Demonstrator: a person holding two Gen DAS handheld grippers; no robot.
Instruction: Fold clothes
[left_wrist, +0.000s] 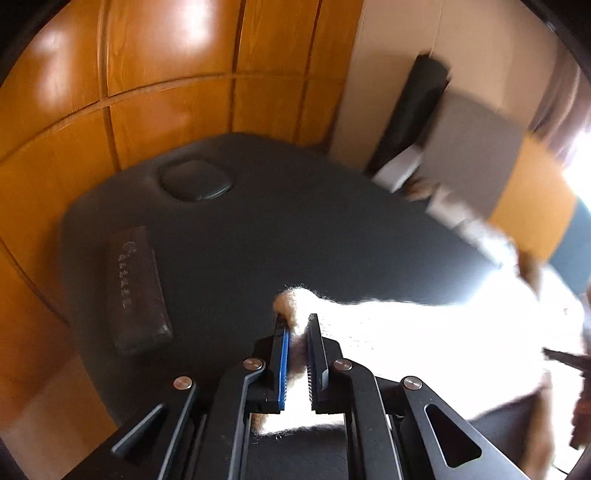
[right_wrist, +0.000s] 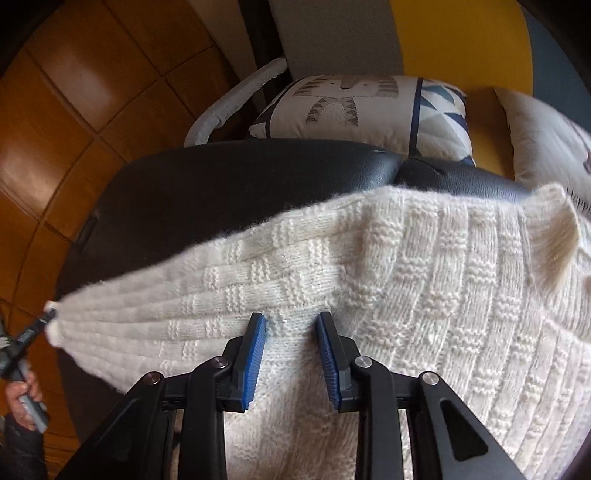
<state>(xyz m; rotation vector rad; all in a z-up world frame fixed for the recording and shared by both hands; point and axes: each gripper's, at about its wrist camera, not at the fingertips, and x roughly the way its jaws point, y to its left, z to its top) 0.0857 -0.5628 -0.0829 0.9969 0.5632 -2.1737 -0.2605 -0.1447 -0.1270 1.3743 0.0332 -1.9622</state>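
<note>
Left gripper (left_wrist: 297, 325) pinching cream knit sweater (right_wrist: 369, 266) corner; right gripper (right_wrist: 291, 325) parted, astride sweater on black bench (right_wrist: 221, 177)

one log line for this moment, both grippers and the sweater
left gripper: shut on sweater corner | right gripper: open, over knit | sweater: cream, partly on black cushion, stretched toward left | fold: not yet done

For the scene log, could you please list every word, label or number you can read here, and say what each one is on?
No text here can be read in full.
Dark flat case on the black cushion: a pale logo and a line of characters, too blurred to read.
Cat pillow: a picture only, no words.
White sweater: no label in view.
</note>
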